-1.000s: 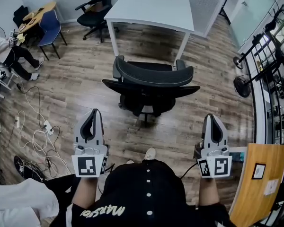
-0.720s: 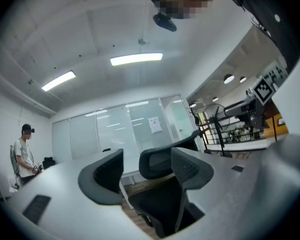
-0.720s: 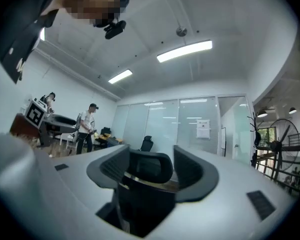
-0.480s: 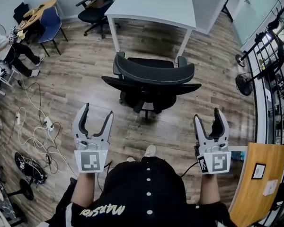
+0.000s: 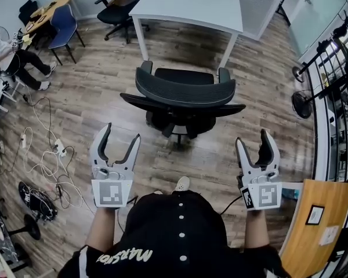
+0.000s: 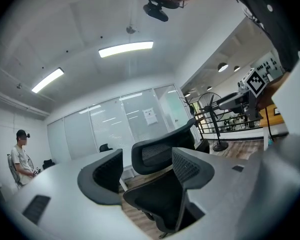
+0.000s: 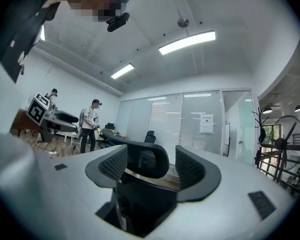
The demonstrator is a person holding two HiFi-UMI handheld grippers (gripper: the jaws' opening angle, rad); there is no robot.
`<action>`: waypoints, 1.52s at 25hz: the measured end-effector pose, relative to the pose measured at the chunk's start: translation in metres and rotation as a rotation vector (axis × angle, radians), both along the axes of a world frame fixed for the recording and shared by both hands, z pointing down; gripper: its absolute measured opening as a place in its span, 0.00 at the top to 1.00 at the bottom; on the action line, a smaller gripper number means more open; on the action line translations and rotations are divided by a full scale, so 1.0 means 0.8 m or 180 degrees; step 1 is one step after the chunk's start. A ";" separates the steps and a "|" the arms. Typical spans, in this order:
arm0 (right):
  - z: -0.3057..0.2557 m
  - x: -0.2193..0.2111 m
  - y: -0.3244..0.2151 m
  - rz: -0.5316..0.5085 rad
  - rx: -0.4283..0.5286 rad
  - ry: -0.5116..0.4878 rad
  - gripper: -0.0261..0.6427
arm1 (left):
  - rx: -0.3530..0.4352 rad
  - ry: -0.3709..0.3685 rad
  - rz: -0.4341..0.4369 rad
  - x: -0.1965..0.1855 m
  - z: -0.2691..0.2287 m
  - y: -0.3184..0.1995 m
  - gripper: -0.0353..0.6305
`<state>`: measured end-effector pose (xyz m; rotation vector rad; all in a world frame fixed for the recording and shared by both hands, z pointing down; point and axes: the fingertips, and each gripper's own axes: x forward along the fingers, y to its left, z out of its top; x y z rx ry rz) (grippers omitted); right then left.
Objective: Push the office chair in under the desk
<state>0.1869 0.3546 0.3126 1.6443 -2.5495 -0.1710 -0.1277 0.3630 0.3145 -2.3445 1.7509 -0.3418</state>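
A black mesh-backed office chair [image 5: 182,97] stands on the wood floor with its back toward me, its seat facing the white desk [image 5: 191,7] just beyond it. My left gripper [image 5: 122,133] hangs open, short of the chair's back on the left, holding nothing. My right gripper [image 5: 253,138] is open as well, short of the chair on the right and apart from it. In the left gripper view the chair's back [image 6: 160,151] shows between the spread jaws, at a distance. The right gripper view likewise frames the chair's back [image 7: 150,159] between its open jaws.
A blue chair [image 5: 61,28] and a wooden table [image 5: 46,13] stand at the far left, where a person [image 5: 6,57] sits. Another black chair [image 5: 119,4] is beside the desk. Cables [image 5: 46,167] lie on the floor at left; a fan [image 5: 301,103] and a wooden-topped surface [image 5: 313,225] are at right.
Both grippers went from shut to open. They stay short of the chair, which has barely shifted in the view.
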 end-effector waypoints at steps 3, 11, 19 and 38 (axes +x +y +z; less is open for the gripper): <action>0.007 0.005 -0.013 -0.0042 -0.0048 0.0069 0.51 | -0.0019 -0.0044 -0.0006 0.010 0.001 -0.008 0.47; 0.025 -0.002 -0.035 -0.0320 -0.0121 0.0286 0.51 | -0.0082 -0.0266 0.0233 0.036 0.013 -0.020 0.45; 0.056 -0.043 -0.063 -0.0610 -0.0195 0.0894 0.52 | -0.0348 -0.0866 0.0441 0.036 0.052 -0.053 0.45; 0.166 -0.084 -0.118 -0.0919 -0.0634 0.1841 0.52 | -0.0888 -0.1504 0.1117 0.052 0.175 -0.131 0.45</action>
